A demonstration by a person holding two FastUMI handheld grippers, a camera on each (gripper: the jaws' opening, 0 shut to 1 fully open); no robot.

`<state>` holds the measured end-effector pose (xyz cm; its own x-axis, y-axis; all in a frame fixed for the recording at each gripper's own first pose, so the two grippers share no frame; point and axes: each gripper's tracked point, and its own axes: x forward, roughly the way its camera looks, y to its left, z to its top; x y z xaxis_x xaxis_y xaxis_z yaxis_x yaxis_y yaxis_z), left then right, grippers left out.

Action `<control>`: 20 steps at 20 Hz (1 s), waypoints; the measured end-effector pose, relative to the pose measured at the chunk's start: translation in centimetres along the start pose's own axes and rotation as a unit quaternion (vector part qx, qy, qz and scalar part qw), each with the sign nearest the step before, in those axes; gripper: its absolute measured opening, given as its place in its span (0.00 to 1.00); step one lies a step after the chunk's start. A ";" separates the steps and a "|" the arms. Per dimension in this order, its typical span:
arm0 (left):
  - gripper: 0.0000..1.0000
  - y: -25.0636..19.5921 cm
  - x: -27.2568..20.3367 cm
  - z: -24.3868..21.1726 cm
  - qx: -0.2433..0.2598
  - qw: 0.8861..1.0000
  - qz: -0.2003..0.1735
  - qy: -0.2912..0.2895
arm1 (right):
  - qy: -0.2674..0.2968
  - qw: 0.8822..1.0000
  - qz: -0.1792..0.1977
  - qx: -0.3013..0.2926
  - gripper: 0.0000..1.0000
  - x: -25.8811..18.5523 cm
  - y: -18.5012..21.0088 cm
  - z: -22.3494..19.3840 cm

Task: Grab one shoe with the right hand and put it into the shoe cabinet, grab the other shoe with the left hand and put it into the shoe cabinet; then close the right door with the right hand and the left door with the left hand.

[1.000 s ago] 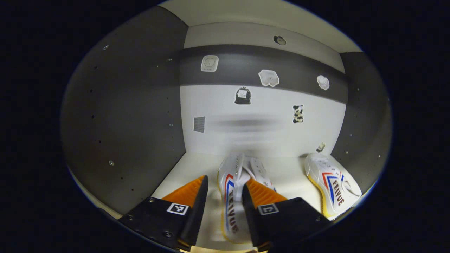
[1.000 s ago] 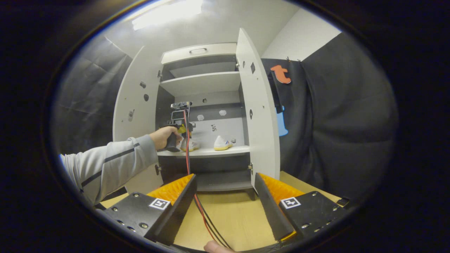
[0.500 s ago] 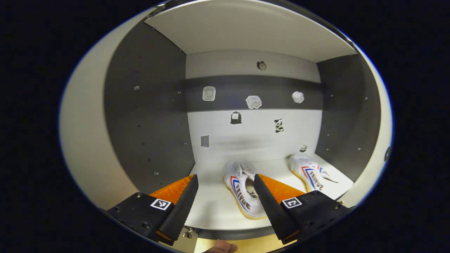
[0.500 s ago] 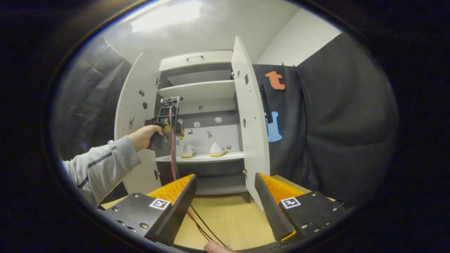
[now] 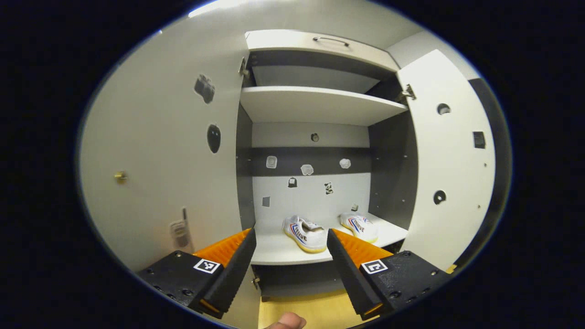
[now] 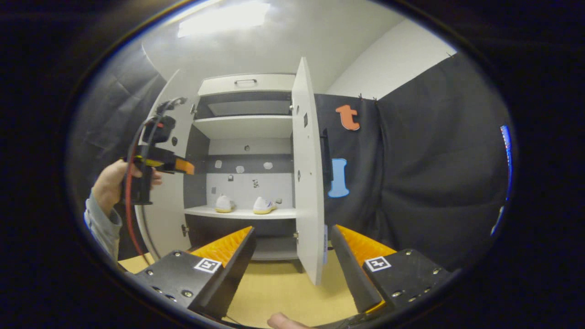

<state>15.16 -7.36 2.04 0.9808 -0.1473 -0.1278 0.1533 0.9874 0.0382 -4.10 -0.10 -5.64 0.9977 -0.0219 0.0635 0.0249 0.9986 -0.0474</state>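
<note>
Two white shoes with red and blue stripes stand side by side on the middle shelf (image 5: 274,251) of the open shoe cabinet: one shoe (image 5: 304,233) left of centre, the other shoe (image 5: 358,226) to its right. In the right gripper view they are small, the left shoe (image 6: 223,204) and the right shoe (image 6: 263,205). My left gripper (image 5: 289,265) is open and empty, well out in front of the shelf. My right gripper (image 6: 290,265) is open and empty, with the right door's (image 6: 307,183) edge between its fingers farther off. The left gripper (image 6: 183,166) is held by a hand (image 6: 109,183) near the left door (image 6: 167,214).
Both cabinet doors stand wide open, the left door (image 5: 173,151) and the right door (image 5: 450,169). An upper shelf (image 5: 315,103) and a top drawer with a handle (image 5: 331,40) sit above. The wooden floor (image 6: 279,288) lies in front. Black cloth hangs to the right of the cabinet.
My left gripper let go of the shoe on the shelf and drew back out of the cabinet. My right gripper shifted so the right door's edge now lies ahead of it.
</note>
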 end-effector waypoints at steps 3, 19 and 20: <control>1.00 1.1 -4.1 -1.1 -0.008 1.000 0.010 -0.011 | 0.007 1.000 -0.007 -0.014 0.98 1.5 -2.0 1.0; 0.99 0.3 -14.7 -8.9 -0.044 0.998 -0.049 -0.023 | 0.028 0.998 -0.046 -0.037 0.98 11.7 -18.0 9.8; 0.99 0.4 -14.9 -9.1 -0.040 0.998 -0.047 -0.024 | 0.032 0.998 -0.050 -0.027 0.98 12.8 -18.7 9.8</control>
<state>-0.48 -4.21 -5.02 0.9674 -0.2403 -0.0797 0.2368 0.9702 -0.0510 7.57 -18.59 5.88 0.9921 -0.1256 0.0059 0.1255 0.9873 -0.0971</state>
